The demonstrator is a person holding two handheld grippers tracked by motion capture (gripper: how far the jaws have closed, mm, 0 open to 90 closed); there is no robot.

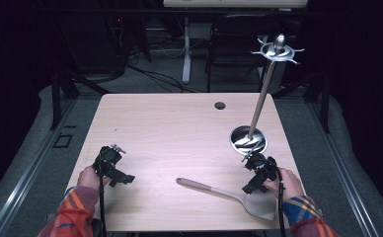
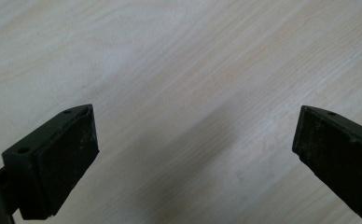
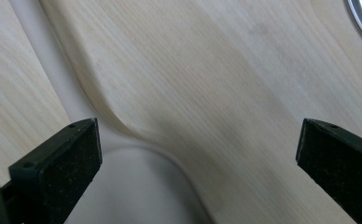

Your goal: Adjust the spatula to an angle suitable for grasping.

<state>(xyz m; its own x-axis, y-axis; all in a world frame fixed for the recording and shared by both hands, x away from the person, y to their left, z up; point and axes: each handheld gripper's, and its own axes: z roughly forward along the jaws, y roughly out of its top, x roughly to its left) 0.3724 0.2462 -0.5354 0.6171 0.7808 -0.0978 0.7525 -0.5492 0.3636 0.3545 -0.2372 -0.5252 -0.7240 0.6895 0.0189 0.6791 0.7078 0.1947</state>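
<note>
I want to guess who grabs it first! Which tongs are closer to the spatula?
Right. The right tongs hover open just above the spatula, near its wide blade. The left tongs sit far off on the other side of the table, over bare wood.

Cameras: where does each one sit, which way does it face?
High view: above the person's side, facing forward and down on the table; both forearms, left gripper and right gripper show.
Left gripper view: rides the left gripper, facing bare tabletop; open jaws show.
Right gripper view: rides the right gripper, facing the spatula; open jaws show.
Shared: spatula and stand base in high and right gripper views.
</note>
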